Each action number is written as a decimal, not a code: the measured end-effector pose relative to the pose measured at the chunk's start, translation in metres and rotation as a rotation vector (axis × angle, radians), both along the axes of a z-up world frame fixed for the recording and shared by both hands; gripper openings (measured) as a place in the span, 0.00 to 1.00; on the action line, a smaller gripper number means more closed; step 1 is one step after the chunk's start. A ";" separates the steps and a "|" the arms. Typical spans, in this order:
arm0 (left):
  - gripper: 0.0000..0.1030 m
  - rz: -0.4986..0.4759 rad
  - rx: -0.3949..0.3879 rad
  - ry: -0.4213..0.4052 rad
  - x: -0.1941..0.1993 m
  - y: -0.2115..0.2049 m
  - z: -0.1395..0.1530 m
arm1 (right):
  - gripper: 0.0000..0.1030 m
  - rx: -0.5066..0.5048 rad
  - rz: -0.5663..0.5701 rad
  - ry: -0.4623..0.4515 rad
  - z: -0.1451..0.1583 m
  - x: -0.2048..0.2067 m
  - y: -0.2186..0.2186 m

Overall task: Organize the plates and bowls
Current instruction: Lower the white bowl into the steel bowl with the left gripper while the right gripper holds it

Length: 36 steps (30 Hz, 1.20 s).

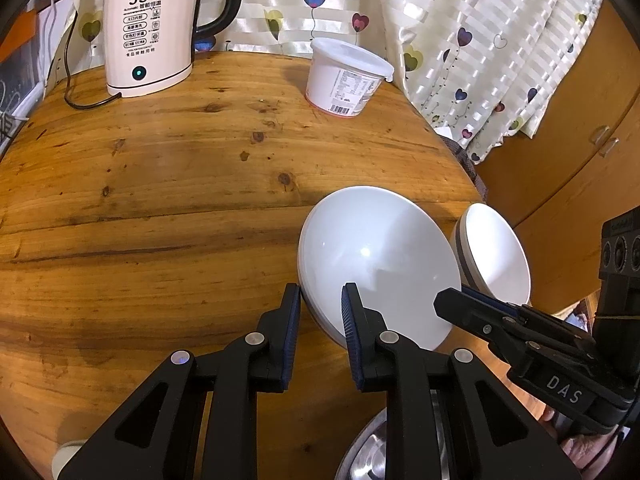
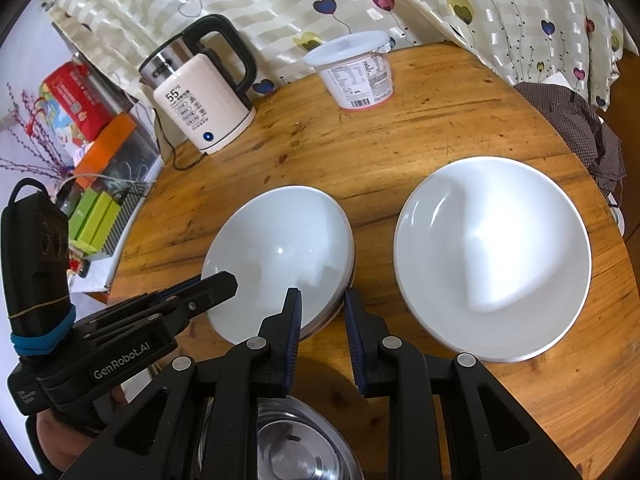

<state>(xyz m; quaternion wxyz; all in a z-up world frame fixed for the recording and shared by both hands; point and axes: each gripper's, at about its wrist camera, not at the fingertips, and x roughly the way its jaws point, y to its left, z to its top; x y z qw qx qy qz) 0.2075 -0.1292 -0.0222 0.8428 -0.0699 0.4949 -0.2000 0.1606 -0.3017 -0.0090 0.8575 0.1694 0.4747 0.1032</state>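
Note:
Both grippers hold one white bowl (image 1: pixel 376 256) (image 2: pixel 280 252) over the near part of the round wooden table (image 1: pixel 160 200). My left gripper (image 1: pixel 320 294) is shut on its near-left rim, one pad outside and one inside; in the right wrist view my left gripper (image 2: pixel 226 282) comes in from the left. My right gripper (image 2: pixel 320 298) is shut on the near-right rim, and my right gripper (image 1: pixel 444 300) reaches in from the right in the left wrist view. A second white bowl (image 2: pixel 492 256) (image 1: pixel 496 252) sits to the right, untouched. I cannot tell whether the held bowl rests on the table.
A steel bowl (image 2: pixel 292 444) (image 1: pixel 368 456) lies just below the grippers. At the back stand a cream electric kettle (image 1: pixel 148 36) (image 2: pixel 204 104) with its cord and a lidded white tub (image 1: pixel 344 76) (image 2: pixel 356 72). A checked cloth (image 2: pixel 580 132) hangs at the table's right edge. Boxes (image 2: pixel 80 100) crowd the left.

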 end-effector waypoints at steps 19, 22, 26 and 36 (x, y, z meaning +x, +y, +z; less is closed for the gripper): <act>0.22 0.001 -0.006 -0.051 -0.027 0.006 0.030 | 0.21 -0.016 0.009 -0.045 0.027 -0.024 0.007; 0.22 -0.001 -0.007 -0.061 -0.036 0.006 0.035 | 0.21 -0.021 0.008 -0.055 0.033 -0.032 0.009; 0.22 -0.006 -0.008 -0.073 -0.046 0.007 0.041 | 0.21 -0.024 0.006 -0.066 0.040 -0.044 0.010; 0.22 -0.016 -0.011 -0.095 -0.072 0.010 0.053 | 0.21 -0.034 0.004 -0.091 0.056 -0.072 0.014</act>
